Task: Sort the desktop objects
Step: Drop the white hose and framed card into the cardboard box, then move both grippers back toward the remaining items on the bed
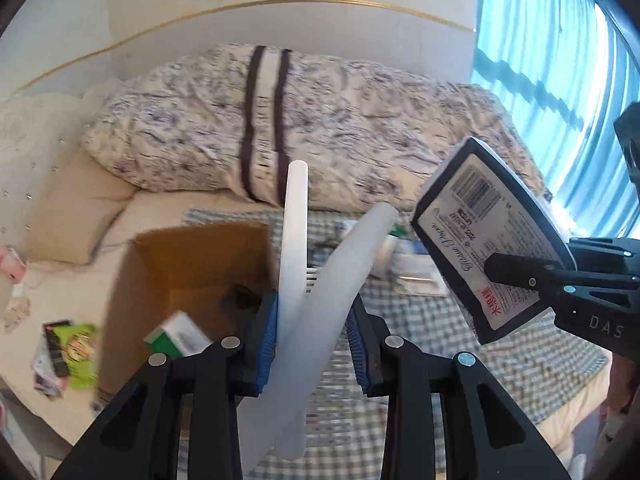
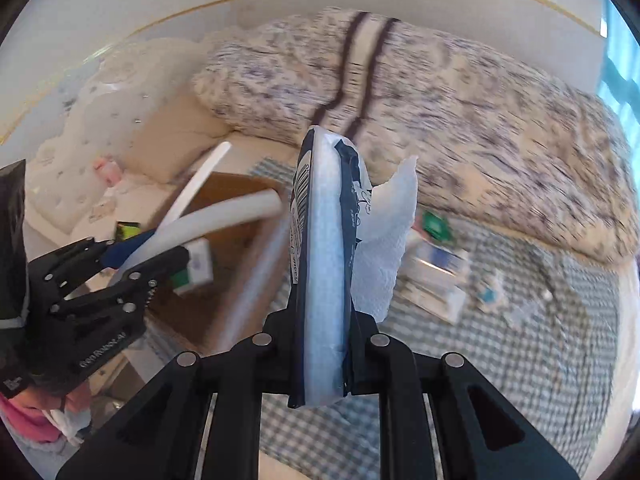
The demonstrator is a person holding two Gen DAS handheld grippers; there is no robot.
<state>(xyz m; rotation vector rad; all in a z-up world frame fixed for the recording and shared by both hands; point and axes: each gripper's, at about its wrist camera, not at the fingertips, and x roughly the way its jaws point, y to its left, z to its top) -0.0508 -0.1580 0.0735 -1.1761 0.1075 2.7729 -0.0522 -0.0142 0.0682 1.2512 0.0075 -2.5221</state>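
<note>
My left gripper (image 1: 312, 340) is shut on a white folding comb (image 1: 320, 280), whose two long pieces spread in a V with short teeth between them. It hangs over the right side of an open cardboard box (image 1: 192, 264). My right gripper (image 2: 320, 336) is shut on a dark tissue pack (image 2: 324, 260) held on edge, with a white tissue (image 2: 384, 248) sticking out. In the left wrist view the tissue pack (image 1: 492, 248) shows its barcode side, up in the air at the right. The right wrist view has the left gripper (image 2: 156, 248) and comb (image 2: 212, 216) at the left.
A green and white carton (image 1: 176, 336) lies in the box. Small packets (image 2: 436, 276) are scattered on a checked cloth (image 1: 440, 344) on the bed. A patterned quilt (image 1: 280, 120) and a pillow (image 1: 76, 216) lie behind. Snack wrappers (image 1: 68, 352) lie left of the box.
</note>
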